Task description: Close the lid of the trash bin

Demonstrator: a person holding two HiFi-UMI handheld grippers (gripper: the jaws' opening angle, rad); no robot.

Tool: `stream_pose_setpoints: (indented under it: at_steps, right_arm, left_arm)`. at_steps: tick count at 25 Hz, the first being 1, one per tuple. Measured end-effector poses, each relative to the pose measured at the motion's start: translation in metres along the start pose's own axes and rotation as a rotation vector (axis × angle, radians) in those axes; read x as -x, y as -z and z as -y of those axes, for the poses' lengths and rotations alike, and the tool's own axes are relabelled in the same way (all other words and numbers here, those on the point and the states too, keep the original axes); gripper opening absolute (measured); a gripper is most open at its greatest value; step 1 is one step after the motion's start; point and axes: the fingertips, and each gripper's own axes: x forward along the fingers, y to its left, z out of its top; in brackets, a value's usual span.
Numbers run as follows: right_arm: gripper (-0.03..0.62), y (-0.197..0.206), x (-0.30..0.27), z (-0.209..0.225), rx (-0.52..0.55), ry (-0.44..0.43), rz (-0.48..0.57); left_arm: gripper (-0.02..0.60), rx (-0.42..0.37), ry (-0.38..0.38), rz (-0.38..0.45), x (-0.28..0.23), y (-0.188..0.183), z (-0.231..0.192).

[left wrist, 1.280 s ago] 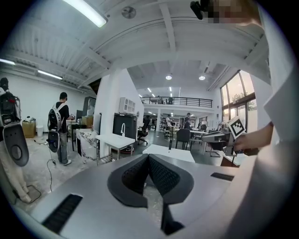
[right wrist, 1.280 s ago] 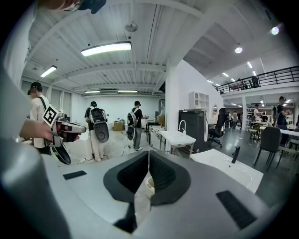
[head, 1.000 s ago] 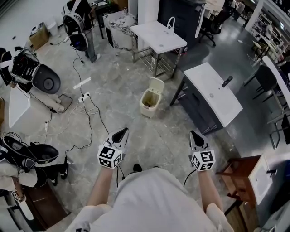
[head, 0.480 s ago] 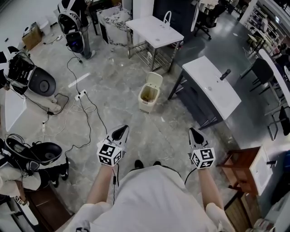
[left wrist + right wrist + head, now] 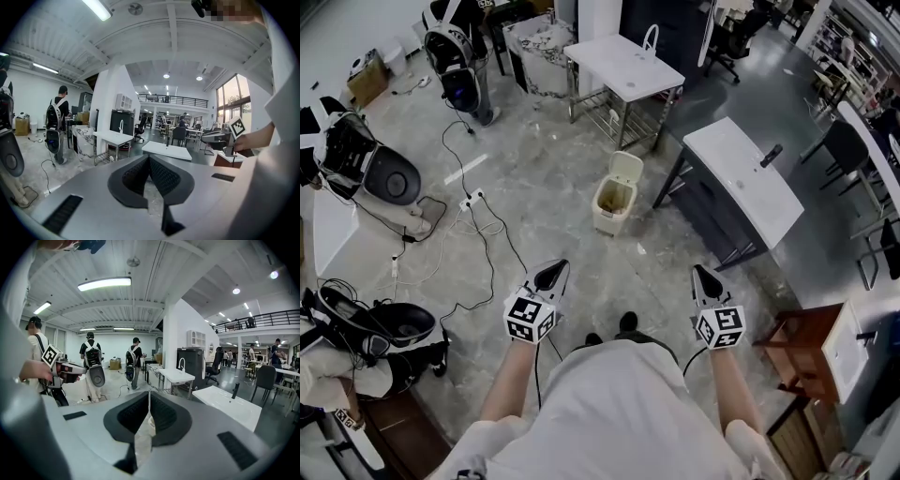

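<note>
Currently left gripper (image 5: 551, 274) and right gripper (image 5: 703, 277) fingers together, empty, well apart from trash bin (image 5: 613, 204). Risk: hard shove on raised lid (image 5: 625, 170) could tip or slide bin.

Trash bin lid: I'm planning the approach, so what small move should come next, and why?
Probably a step forward toward the trash bin, carrying both grippers closer. Its lid stands tipped up and open, and the bin sits on the floor well ahead. The left hand-held gripper and right hand-held gripper are shut, empty and far short of it.
</note>
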Motion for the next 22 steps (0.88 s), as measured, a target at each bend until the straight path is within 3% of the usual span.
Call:
stream_pose_setpoints:
  at_steps: [11,22]
  right_arm:
    - [0.032,-0.007,-0.033,0.016,-0.008,-0.023,-0.003]
    - [0.032,-0.020,-0.095,0.050,0.031,-0.082,-0.014]
  left_arm:
    - [0.017,0.007,-0.024,0.009,-0.023,-0.010,-0.016]
    - [0.017,0.004,-0.056,0.008,-0.077,-0.027,-0.036]
